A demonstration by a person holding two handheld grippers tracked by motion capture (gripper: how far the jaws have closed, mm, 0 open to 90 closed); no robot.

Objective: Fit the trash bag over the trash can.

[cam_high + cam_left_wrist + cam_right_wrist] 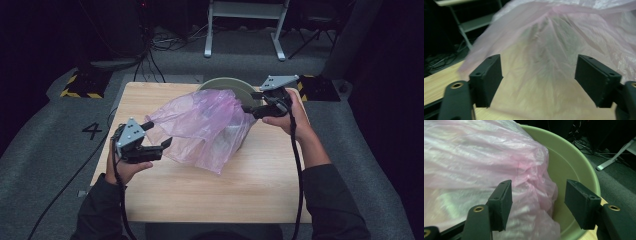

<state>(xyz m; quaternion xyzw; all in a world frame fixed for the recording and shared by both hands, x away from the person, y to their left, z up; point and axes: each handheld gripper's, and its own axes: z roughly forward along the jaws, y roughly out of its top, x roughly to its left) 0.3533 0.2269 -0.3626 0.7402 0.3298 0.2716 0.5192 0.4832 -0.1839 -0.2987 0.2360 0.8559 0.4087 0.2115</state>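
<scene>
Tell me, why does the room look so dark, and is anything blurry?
High view: the wooden table is lit, the room behind nearly black. Left gripper view: the pink plastic bag is smeared and soft. Right gripper view: sharper, with shiny glare on the bag beside the green bin.

A light wooden table [240, 195] stands on grey carpeted floor [45, 145]. Toward its twelve o'clock edge sits a pale green bin [235, 86], with a pink plastic bag [205, 125] draped over it and spilling toward the centre. The six o'clock half of the tabletop shows plain wood grain.
</scene>
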